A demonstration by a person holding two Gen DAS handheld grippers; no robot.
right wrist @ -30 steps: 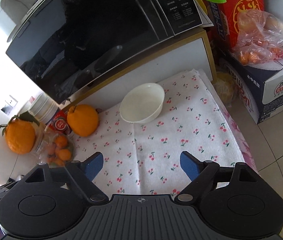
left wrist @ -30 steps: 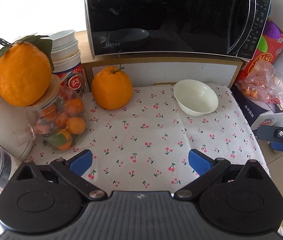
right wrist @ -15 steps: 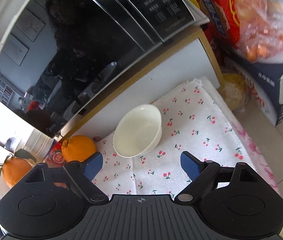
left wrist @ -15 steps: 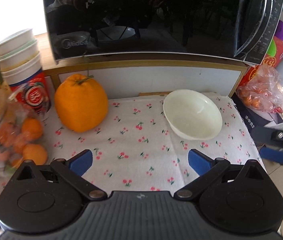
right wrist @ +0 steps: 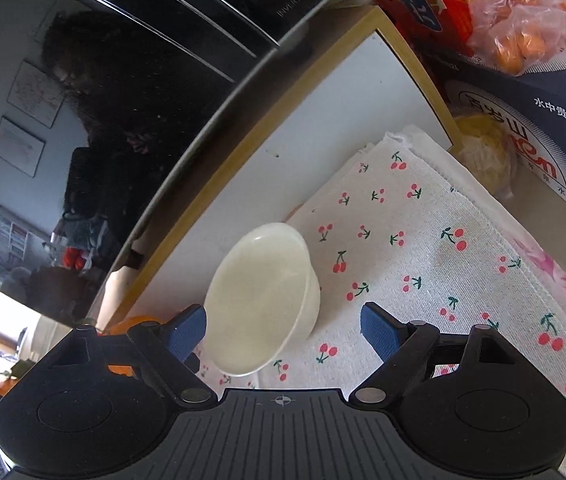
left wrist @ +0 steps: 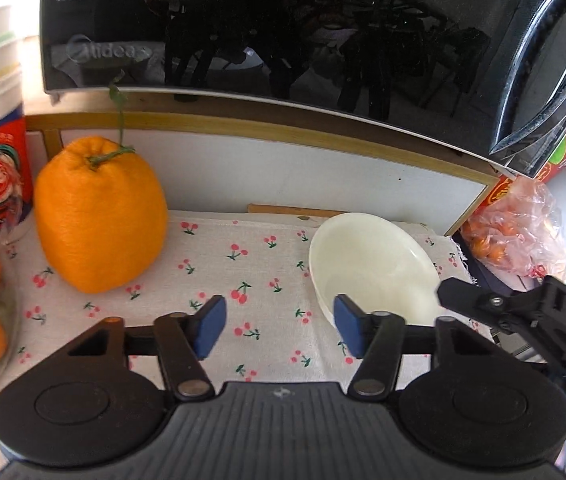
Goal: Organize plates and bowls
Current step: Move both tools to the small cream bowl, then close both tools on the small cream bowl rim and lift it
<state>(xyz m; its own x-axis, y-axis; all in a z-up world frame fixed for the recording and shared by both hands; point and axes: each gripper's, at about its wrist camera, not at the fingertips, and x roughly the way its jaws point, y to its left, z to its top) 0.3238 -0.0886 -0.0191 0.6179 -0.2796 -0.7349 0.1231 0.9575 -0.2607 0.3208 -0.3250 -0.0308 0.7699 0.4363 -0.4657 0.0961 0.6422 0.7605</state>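
Scene: a lone cream bowl (left wrist: 371,268) sits empty on the cherry-print cloth (left wrist: 211,256), right of centre, just in front of the white cabinet panel under the microwave (left wrist: 283,28).
Left gripper (left wrist: 279,330): its jaws have just been closing and now stand half-parted with only cloth between them; it grasps nothing, and its right pad hangs just by the bowl's near-left rim.
Right gripper (right wrist: 283,330): spread wide and empty, the bowl's near edge lying between its blue pads without clear contact.
Risk, crowding: both tools converge on one bowl; they may well knock together or nudge it away.
Risk, slip: a pinch on the smooth, sloping rim could tip or skid the bowl toward the cloth's right edge.
Risk, neighbours: the big orange (left wrist: 99,220) stands left, well apart, and seems safe.
Writing: "Midea" on the microwave door; "DAS" on the right tool's arm; Chinese characters on the dark carton (right wrist: 523,136), right.
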